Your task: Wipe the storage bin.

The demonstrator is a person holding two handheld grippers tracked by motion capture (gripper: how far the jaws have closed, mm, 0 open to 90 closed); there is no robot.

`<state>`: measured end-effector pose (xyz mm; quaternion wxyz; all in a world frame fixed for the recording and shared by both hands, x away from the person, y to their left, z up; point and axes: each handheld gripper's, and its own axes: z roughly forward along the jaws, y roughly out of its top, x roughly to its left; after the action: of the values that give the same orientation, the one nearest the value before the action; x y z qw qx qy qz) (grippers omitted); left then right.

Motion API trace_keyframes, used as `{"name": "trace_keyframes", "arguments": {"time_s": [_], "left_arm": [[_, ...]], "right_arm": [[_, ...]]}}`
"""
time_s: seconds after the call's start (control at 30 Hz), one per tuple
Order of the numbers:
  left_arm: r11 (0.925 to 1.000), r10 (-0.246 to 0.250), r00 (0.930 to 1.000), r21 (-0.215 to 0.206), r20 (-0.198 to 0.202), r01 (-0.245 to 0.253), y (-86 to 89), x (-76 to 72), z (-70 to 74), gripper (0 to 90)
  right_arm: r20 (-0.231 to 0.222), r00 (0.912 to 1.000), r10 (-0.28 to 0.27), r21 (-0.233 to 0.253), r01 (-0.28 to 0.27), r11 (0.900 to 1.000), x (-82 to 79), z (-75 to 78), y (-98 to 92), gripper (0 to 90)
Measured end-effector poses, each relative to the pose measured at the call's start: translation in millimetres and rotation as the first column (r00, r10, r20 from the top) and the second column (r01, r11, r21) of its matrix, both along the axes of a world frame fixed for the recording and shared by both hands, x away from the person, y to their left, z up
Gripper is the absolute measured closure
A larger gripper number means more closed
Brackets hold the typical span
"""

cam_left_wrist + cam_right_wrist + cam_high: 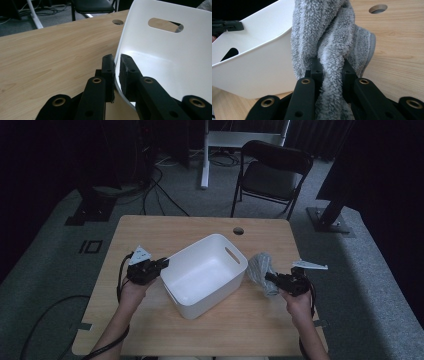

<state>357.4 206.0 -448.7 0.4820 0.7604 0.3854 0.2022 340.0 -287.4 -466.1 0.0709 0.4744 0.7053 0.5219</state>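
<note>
White plastic bin (206,274) clamped at its rim by the left gripper (159,265); grey terry towel (261,270) pinched in the right gripper (270,278).

The bin sits near the middle of the wooden tabletop (150,232), turned at an angle to the edges, and its inside shows bare white — nothing lies in it. In the left gripper view the jaws are closed on the bin's thin wall, one jaw outside and one inside, below a slot handle (165,24). The right gripper's jaws are closed on a bunched fold of the towel, which hangs just beside the bin's right wall, toward the tabletop's right edge — whether it touches the wall I cannot tell. Bare wood lies open along the far edge, by the cable hole (238,230), and along the near edge.
</note>
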Motion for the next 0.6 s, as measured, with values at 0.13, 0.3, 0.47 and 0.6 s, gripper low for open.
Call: {"name": "trace_keyframes", "arguments": {"time_s": [0.13,0.3,0.47,0.6], "left_arm": [[0.9997,-0.024,0.9997,0.003,0.005,0.024,-1.0,3.8,0.0,82.7],[0.9994,-0.033,0.9994,-0.010,-0.001,0.033,-1.5,9.9,0.0,82.4],[0.9986,0.017,0.9999,-0.051,-0.002,-0.017,6.6,4.2,6.4,71.0],[0.9972,0.042,0.9987,-0.060,-0.029,-0.044,9.9,-6.0,11.2,60.0]], "right_arm": [[-0.001,1.0000,-0.001,0.001,0.001,1.000,0.0,0.1,-0.7,78.1],[-0.003,1.0000,-0.003,0.000,0.003,1.000,-0.3,0.0,-1.5,78.1],[-0.002,1.0000,-0.003,0.003,0.003,1.000,-1.2,0.1,-2.8,78.1],[-0.005,1.0000,-0.003,0.012,0.003,1.000,-1.3,-0.2,-3.6,78.1]]}}
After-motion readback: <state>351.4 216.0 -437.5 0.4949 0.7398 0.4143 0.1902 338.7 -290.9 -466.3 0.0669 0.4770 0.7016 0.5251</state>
